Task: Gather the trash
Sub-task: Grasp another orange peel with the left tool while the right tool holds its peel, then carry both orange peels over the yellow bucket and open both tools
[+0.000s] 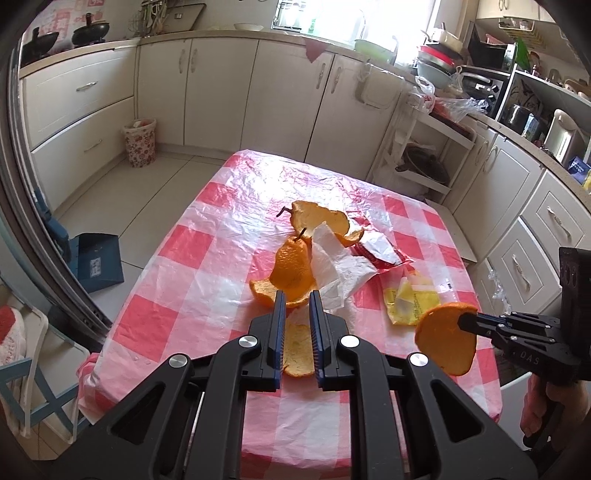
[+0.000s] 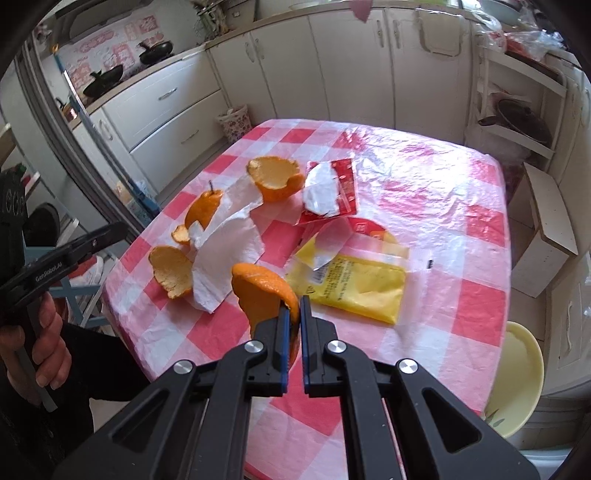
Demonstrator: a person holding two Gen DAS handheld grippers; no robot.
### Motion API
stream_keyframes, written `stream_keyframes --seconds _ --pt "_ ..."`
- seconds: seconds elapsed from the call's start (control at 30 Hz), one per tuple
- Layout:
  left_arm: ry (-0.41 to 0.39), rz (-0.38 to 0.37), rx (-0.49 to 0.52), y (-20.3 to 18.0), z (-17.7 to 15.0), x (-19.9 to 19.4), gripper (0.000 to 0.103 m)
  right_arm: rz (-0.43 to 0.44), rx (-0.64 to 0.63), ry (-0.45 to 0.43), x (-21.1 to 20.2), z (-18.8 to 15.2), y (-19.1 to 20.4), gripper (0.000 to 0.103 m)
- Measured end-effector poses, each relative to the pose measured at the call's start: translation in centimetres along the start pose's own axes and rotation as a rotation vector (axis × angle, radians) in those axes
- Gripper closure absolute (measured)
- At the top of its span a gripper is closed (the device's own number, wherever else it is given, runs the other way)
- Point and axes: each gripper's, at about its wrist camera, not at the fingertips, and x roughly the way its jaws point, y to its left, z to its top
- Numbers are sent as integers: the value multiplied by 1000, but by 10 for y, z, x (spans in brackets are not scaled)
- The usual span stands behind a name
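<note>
Your right gripper (image 2: 293, 308) is clamped on a peel (image 2: 264, 295) above the bench (image 2: 461, 221) — carry it level to the bin (image 1: 139, 142). The left gripper (image 1: 295, 306) is nearly together, empty.

Cream kitchen cabinets (image 1: 221, 92), tiled floor (image 1: 147, 192), bright window (image 1: 354, 18)

Print on the yellow packet (image 2: 354, 291) is too small to read.

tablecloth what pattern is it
The tablecloth is pink-red and white check, a crinkly plastic sheet; clearest in the right wrist view.
</note>
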Motion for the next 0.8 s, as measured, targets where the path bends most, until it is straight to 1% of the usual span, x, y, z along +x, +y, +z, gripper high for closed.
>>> stream_keyframes --seconds 0.03,0.1,0.13,0.17,0.2,0.23,0.27,0.4,0.53,0.57,0.6,0.63,0.7,0.8 --pt "3 9 7 -1 0 1 91 -4 20 -11 -4 0 -6 97" --pt "41 27 16 -1 -1 9 90 -8 49 -24 -10 0 -15 97" --pt "62 47 14 2 -4 14 87 -7 59 -27 -12 -1 -18 97" --pt "94 55 11 6 -6 21 82 -7 67 -27 -12 -2 -21 97" --pt "137 53 -4 12 -9 30 66 -6 72 -26 -13 -2 -23 97" --pt "160 60 -40 20 -12 37 55 -3 74 -24 -13 -3 -23 97" --pt "174 66 -69 27 -14 43 53 -1 74 -22 -12 -4 -23 97" --pt "223 68 -125 41 -19 63 53 14 60 -19 -12 -4 -19 97" --pt "231 55 -93 30 -21 73 53 19 56 -16 -11 -5 -19 97" --pt "232 49 -79 25 -21 74 55 17 56 -15 -11 -6 -20 97" --pt "229 51 -70 22 -21 74 72 14 58 -14 -11 -7 -22 97" --pt "237 55 -52 18 -21 74 92 12 61 -13 -11 -7 -23 97" --pt "233 56 -29 13 -21 72 97 6 72 -15 -12 -8 -28 97" --pt "189 65 5 7 -17 59 98 -3 92 -25 -15 -8 -34 97"
